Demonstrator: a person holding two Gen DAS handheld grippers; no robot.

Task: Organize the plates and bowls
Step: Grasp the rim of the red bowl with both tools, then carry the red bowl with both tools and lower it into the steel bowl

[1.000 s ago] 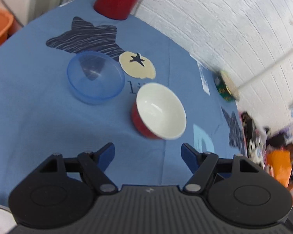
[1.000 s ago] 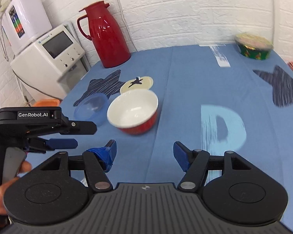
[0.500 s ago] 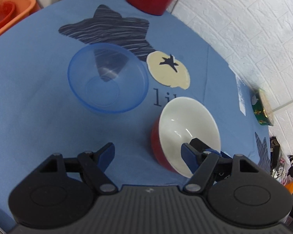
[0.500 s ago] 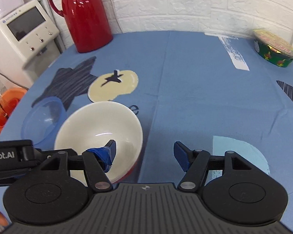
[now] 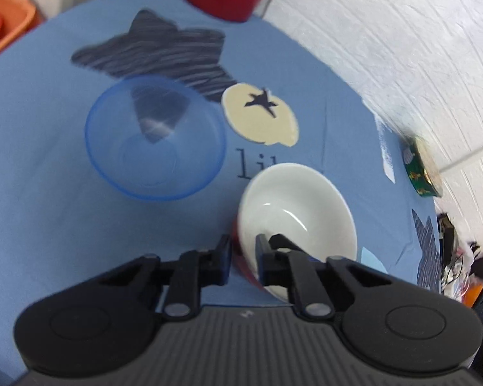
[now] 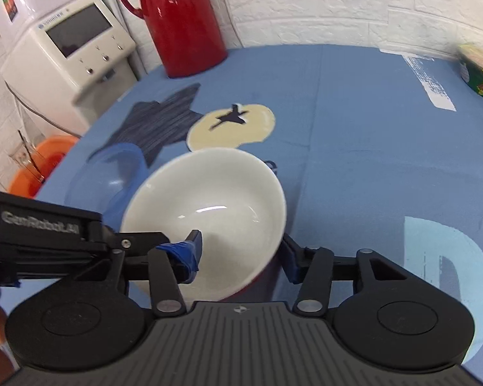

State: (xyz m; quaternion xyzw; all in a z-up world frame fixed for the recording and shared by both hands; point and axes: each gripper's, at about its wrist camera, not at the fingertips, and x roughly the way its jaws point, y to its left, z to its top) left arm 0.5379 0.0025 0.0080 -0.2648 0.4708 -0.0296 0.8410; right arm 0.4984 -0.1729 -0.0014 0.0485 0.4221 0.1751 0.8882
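left wrist view: your left gripper point(image 5: 243, 255) has its jaws nearly closed on the near rim of the red-and-white bowl point(image 5: 298, 215), one finger outside the red wall and one inside against the white. it looks pinched, and the bowl seems tilted toward you. the clear blue bowl point(image 5: 155, 138) sits just beside it on the blue tablecloth point(image 5: 32, 167), empty and upright.

right wrist view: your right gripper point(image 6: 241, 254) is about half open, straddling the same bowl's rim: the taped finger hangs over the white interior, the other sits outside the red wall. i cannot tell whether either pad touches. the left tool reaches in from the side at the rim.

judging by this, you are in the pick-up step for the red-and-white bowl, likely to nest it with the blue one. next, lift it level and carry it over the blue bowl, keeping the right gripper clear of the rim.
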